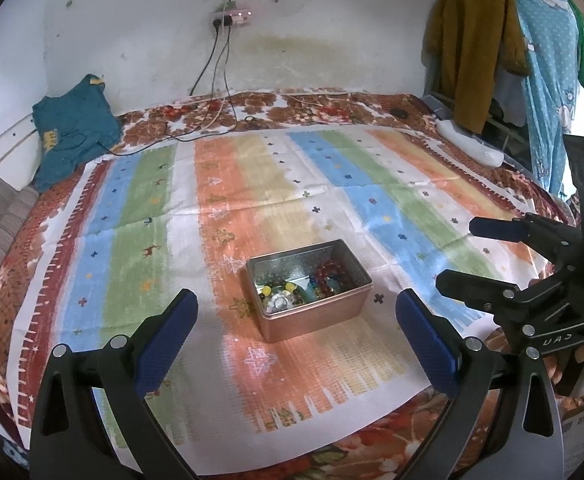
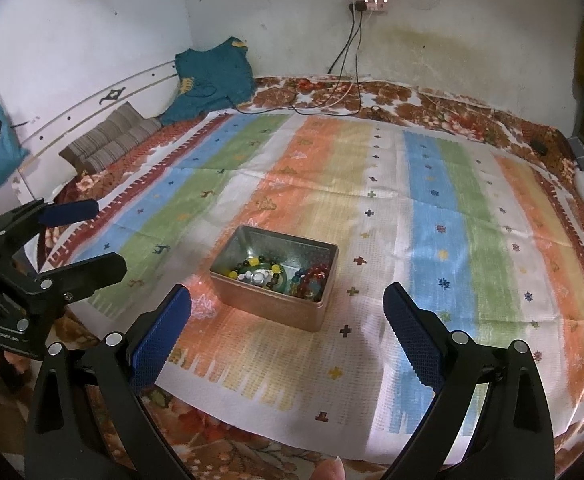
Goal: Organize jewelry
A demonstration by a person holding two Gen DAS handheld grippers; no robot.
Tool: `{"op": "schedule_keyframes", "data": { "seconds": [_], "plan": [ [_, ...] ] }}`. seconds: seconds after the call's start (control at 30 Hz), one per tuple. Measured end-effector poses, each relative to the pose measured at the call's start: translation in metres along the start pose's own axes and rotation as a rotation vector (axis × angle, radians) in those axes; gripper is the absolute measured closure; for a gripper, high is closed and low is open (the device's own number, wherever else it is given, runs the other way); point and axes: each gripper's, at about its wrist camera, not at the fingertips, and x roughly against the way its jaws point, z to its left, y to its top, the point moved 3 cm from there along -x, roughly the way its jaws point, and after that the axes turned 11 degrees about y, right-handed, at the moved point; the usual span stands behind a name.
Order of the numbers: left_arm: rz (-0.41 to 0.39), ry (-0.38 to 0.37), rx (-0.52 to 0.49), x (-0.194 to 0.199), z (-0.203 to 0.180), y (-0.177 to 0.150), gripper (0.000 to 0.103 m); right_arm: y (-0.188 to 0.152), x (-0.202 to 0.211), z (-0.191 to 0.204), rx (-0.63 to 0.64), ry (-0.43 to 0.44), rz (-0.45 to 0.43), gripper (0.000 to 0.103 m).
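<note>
An open metal tin (image 1: pixel 334 314) (image 2: pixel 227 286) sits on a striped cloth on the bed. Inside lie bead bracelets: a dark red one (image 1: pixel 334 274) (image 2: pixel 316 276), a yellow and dark beaded one (image 1: pixel 277 290) (image 2: pixel 257 264) and a silvery piece (image 1: pixel 279 303) (image 2: pixel 257 278). My left gripper (image 1: pixel 296 316) is open and empty, held just in front of the tin; it also shows at the left of the right wrist view (image 2: pixel 91 240). My right gripper (image 2: pixel 285 314) is open and empty, near the tin's front; it shows at the right of the left wrist view (image 1: pixel 456 252).
The striped cloth (image 1: pixel 251 208) (image 2: pixel 432 208) covers a floral bedspread. A teal garment (image 1: pixel 73 132) (image 2: pixel 211 76) and striped cushions (image 2: pixel 107 140) lie at the far left. Cables (image 1: pixel 211 120) run from a wall socket. Clothes (image 1: pixel 512 40) hang at the right.
</note>
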Motion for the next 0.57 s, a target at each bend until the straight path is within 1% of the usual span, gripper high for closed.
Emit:
{"op": "schedule_keyframes", "data": {
  "seconds": [0.23, 0.57],
  "plan": [
    [-0.002, 0.0, -0.005, 0.0002, -0.0019, -0.0004, 0.006, -0.0006, -0.0028, 0.0024, 0.019, 0.005, 0.008, 0.005],
    [0.002, -0.016, -0.013, -0.0015, -0.0019, -0.0006, 0.006, -0.0014, -0.0026, 0.0021, 0.014, 0.014, 0.005, 0.005]
  ]
}}
